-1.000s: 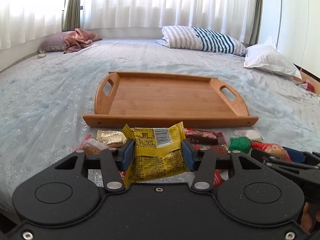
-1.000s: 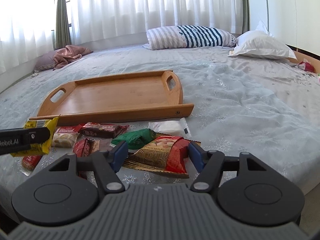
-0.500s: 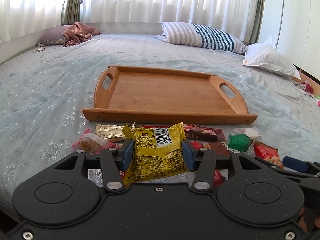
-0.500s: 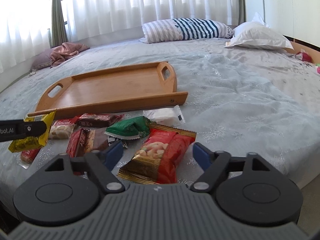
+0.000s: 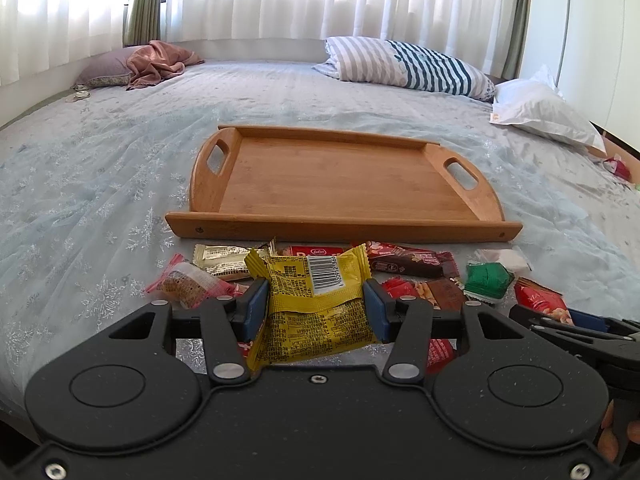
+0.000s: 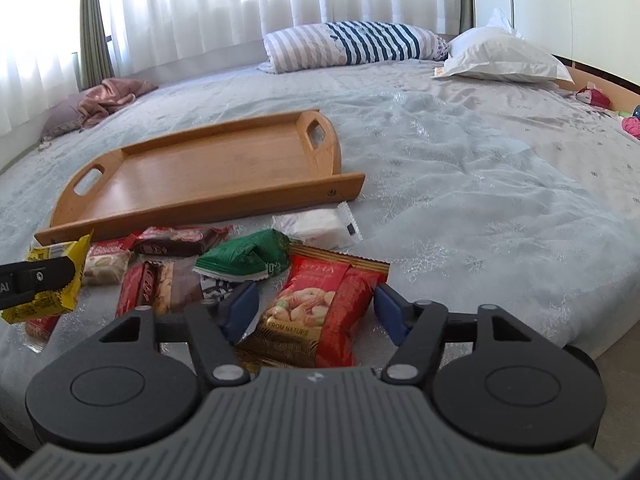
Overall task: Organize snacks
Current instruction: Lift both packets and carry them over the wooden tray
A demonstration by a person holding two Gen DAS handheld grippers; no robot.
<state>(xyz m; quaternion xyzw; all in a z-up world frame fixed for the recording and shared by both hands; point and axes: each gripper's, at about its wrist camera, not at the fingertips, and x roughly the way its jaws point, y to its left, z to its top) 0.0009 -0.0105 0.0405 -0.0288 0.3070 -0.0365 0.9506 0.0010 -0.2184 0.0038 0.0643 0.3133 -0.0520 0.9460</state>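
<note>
- Between the left gripper's (image 5: 315, 305) blue pads, a yellow snack packet (image 5: 316, 304) is pinched, lifted above the loose snacks.
- Right gripper (image 6: 314, 310) jaws are closing around a red nut packet (image 6: 320, 308) lying on the bed (image 6: 480, 200); pads look just short of touching.
- Beyond both sits the wooden tray (image 5: 336, 176).

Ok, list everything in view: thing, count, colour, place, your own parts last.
wooden tray: one, brown, on the bed, nothing in it
yellow packet: one, yellow, between the left pads
red nut packet: one, red and gold, on the bed between the right fingers
green packet: one, green, beside the nut packet
white packet: one, white, near the tray's corner
dark brown bar: one, in front of the tray
other snacks: several, mostly red, count unclear
striped pillow: one, far side
white pillow: one, far right
bed cover: pale blue
left gripper: black, blue pads, shut on the yellow packet
right gripper: jaws closing around the nut packet, pads not yet pressing
</note>
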